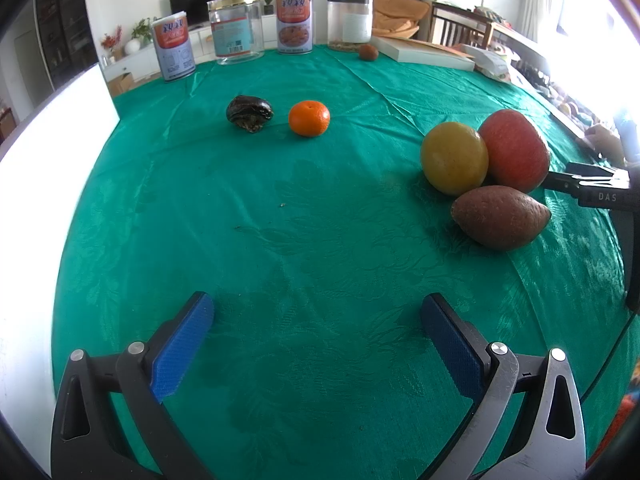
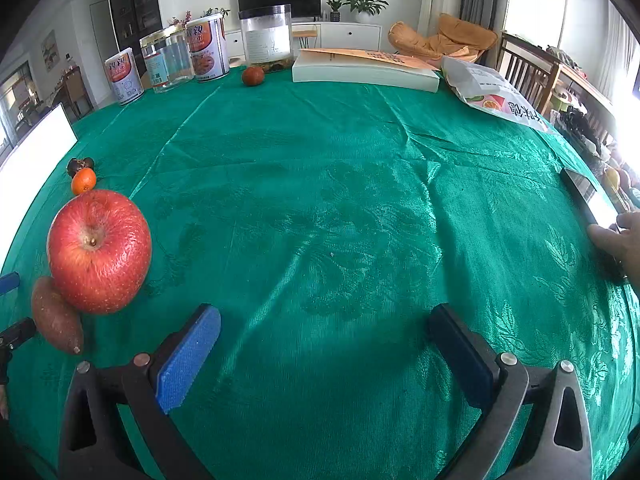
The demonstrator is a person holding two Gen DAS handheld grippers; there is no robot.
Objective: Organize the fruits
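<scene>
A red apple (image 1: 514,151), a yellow fruit (image 1: 454,158) and a brown pointed fruit (image 1: 500,222) sit bunched together on the green cloth, right of my open, empty left gripper (image 1: 316,320). A small orange (image 1: 309,118) and a dark wrinkled fruit (image 1: 249,113) lie further off. A small brown fruit (image 1: 368,52) lies near the jars. In the right wrist view the apple (image 2: 99,251), the brown pointed fruit (image 2: 57,315), the orange (image 2: 83,181) and the dark fruit (image 2: 80,165) are at the left. My right gripper (image 2: 324,332) is open and empty over bare cloth.
Two tins (image 1: 175,46), a glass jar (image 1: 236,28) and a plastic jar (image 1: 349,20) stand along the far edge. A thick book (image 2: 364,68) and a snack bag (image 2: 496,94) lie at the back right. A hand (image 2: 618,240) rests by a phone (image 2: 592,204) at the right edge.
</scene>
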